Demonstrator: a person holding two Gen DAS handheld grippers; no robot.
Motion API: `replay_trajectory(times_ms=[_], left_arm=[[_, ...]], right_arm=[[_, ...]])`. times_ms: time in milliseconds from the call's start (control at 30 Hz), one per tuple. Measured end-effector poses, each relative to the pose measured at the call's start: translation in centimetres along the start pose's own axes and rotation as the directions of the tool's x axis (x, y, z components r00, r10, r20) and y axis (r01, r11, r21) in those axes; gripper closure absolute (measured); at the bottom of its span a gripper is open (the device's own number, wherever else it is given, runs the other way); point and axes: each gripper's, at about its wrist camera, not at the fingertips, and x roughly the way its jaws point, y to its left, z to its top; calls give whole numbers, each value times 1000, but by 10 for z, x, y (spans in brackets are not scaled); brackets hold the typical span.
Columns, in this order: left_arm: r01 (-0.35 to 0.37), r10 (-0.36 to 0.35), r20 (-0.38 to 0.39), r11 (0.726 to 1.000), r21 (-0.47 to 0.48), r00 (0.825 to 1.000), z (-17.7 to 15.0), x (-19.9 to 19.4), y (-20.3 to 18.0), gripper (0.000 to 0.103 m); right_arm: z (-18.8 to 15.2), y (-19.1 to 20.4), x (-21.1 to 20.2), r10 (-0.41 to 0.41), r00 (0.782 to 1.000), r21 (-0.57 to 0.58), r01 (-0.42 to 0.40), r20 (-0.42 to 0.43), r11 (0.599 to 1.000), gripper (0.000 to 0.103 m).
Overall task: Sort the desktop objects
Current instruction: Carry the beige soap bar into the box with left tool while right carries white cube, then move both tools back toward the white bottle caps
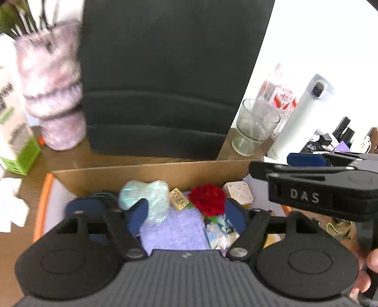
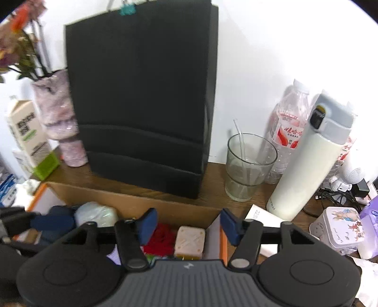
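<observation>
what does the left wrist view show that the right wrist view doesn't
Only the left wrist view: a purple cloth and a gold tag in the box, plus the right claw from the side.

Only the right wrist view: a rabbit tin, a teal clip on the black bag.

Both: the box, red rose, glass, white flask.

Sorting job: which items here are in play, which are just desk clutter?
In play: cardboard box, red rose, pale green bundle, beige square block, left gripper, right gripper.

Clutter: black bag, glass, white flask, water bottle, vase.
</observation>
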Motion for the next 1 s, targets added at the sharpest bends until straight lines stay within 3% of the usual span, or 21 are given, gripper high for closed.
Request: replay_trajectory(times_ms=[133, 233, 367, 500, 700, 867, 1000], left_arm=[[-41, 40, 63, 999, 5, 997, -17, -41, 3, 2], [-122, 121, 103, 993, 1, 987, -41, -67, 4, 0], [-216, 220, 150, 975, -43, 964, -80, -87, 3, 0], [-234, 241, 146, 970, -63, 959, -117, -97, 3, 0], [-267, 274, 229, 962, -63, 934, -185, -125, -7, 0], [-232, 241, 243, 970, -65, 939, -250, -137, -16, 0], [-237, 242, 270, 970, -50, 932, -302, -151, -28, 0]], right_arm=[[-12, 2, -32, 38, 999, 27, -38, 8, 999, 32], [-35, 4, -52, 80, 997, 60, -81, 10, 995, 22], [-74, 21, -70, 109, 994, 38, -108, -2, 993, 21], [-110, 41, -89, 103, 994, 27, -104, 25, 994, 21], [-178, 53, -120, 69, 989, 13, -71, 130, 997, 17], [-245, 48, -131, 84, 989, 70, -93, 121, 993, 17], [-297, 55, -148, 57, 988, 47, -65, 142, 997, 17]])
